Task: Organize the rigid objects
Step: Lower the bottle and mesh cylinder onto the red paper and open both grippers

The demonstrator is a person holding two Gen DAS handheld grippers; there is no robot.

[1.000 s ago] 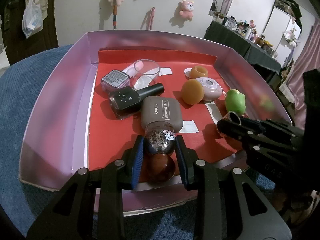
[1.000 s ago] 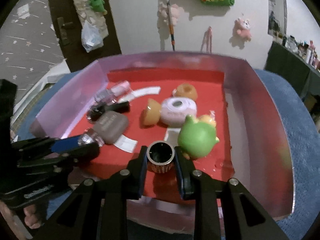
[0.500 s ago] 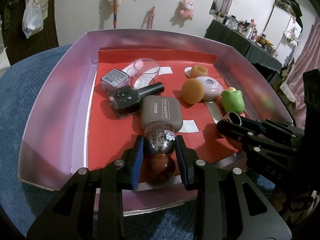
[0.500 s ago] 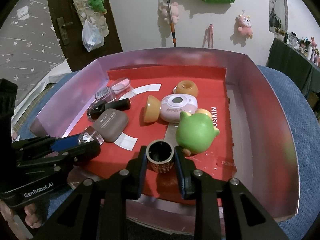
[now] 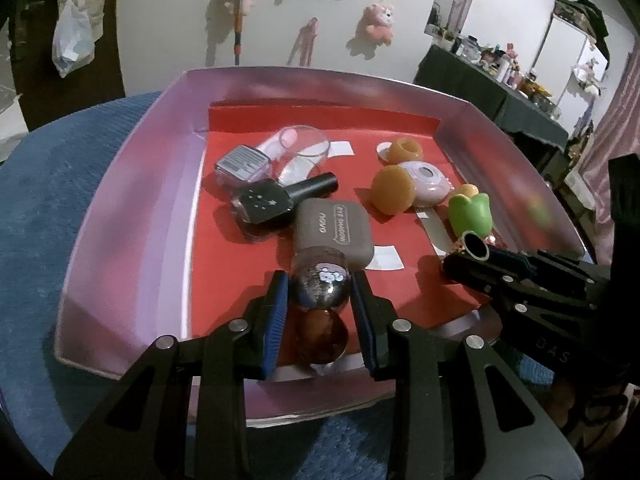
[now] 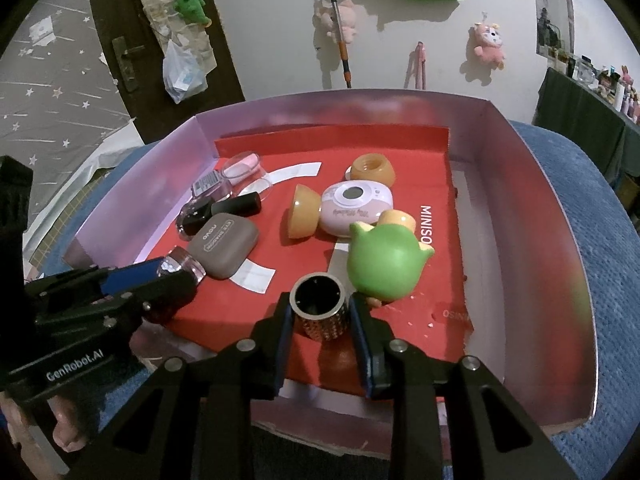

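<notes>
Little changes over the last second: the left claw [image 5: 319, 294] stays clamped on the round glass bottle [image 5: 320, 284] at the near edge of the tray [image 5: 132, 184], and the right claw [image 6: 320, 316] stays clamped on the gold cap [image 6: 319, 306] beside the green toy [image 6: 384, 258]. Against the earlier frame, the toy sits slightly farther from the cap, so joining cap and bottle looks pending.

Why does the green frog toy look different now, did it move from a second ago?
Yes. In the right wrist view the green frog toy has slid away from the pink round gadget, now covering part of the MINISO lettering on the red liner.
</notes>
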